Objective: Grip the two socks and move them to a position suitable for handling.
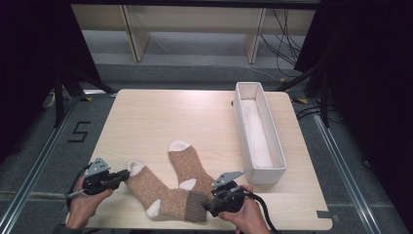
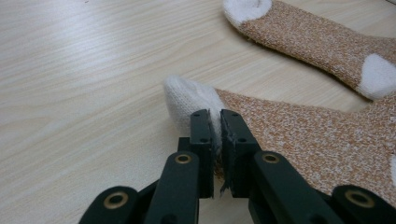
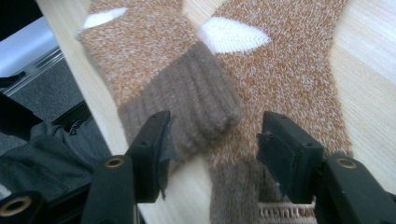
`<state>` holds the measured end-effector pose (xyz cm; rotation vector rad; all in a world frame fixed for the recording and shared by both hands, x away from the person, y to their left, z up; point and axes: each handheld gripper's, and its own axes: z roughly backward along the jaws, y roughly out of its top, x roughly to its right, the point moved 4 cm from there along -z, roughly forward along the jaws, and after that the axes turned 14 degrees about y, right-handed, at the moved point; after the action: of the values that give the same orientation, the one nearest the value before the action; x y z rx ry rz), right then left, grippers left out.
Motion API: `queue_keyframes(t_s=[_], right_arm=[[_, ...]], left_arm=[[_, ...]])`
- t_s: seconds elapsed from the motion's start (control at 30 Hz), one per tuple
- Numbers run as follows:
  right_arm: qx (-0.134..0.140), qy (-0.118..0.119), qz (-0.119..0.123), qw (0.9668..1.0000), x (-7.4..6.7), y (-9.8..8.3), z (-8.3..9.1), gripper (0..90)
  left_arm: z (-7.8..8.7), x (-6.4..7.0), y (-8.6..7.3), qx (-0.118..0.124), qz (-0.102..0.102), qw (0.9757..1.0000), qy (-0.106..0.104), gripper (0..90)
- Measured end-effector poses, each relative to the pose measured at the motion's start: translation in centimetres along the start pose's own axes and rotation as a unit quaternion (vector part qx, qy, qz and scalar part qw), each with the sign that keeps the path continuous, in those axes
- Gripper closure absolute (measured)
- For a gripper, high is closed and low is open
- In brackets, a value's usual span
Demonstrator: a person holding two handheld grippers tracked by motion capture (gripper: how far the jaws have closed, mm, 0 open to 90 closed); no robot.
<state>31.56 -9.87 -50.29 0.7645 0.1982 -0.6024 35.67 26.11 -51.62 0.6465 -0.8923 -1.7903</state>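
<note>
Left tool (image 2: 215,122): clamped on sock toe (image 2: 187,98) | right tool (image 3: 215,135): wide apart over sock cuffs (image 3: 187,100), gripping nothing

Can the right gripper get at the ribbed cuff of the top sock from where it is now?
Probably yes: the right gripper stands open with the cuff just ahead between its jaws, nothing lying over it.

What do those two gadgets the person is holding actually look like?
Both are black hand-held tools. The left gripper and right gripper each carry a grey three-cornered plate on top and trail a black cable. Their jaws are flat black bars on arms joined by brass-coloured pivot pins.
</note>
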Motion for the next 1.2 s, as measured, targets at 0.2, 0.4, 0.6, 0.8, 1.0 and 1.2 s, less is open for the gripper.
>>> queue_keyframes(t_s=[0.2, 0.4, 0.6, 0.8, 1.0, 1.2], right_arm=[[-0.019, 0.016, 0.007, 0.9997, 0.7, 1.5, -1.3, 47.2], [-0.040, 0.038, 0.038, 0.9978, 1.3, 1.8, -2.5, 71.6], [-0.020, 0.065, 0.034, 0.9971, 0.4, 2.2, -1.0, 76.6], [0.014, 0.084, 0.045, 0.9954, -0.9, 2.6, 2.0, 77.0], [0.051, 0.064, 0.055, 0.9951, -0.3, 1.6, 5.9, 76.9], [0.075, 0.037, 0.029, 0.9961, 0.8, -0.3, 8.7, 76.9]], left_arm=[[0.1, 0.0, 0.0, -0.006, -0.003, 1.0000, 0.003, 83.5], [0.2, -0.1, 0.0, -0.007, -0.008, 0.9999, 0.002, 83.6], [0.7, 0.1, 0.7, 0.008, -0.004, 0.9999, -0.005, 83.8], [2.1, 1.3, 3.2, 0.045, -0.008, 0.9986, -0.026, 83.9], [1.1, 3.2, 5.9, 0.059, -0.017, 0.9970, -0.048, 83.9], [-1.5, 5.8, 8.1, 0.058, -0.035, 0.9953, -0.070, 84.0]])
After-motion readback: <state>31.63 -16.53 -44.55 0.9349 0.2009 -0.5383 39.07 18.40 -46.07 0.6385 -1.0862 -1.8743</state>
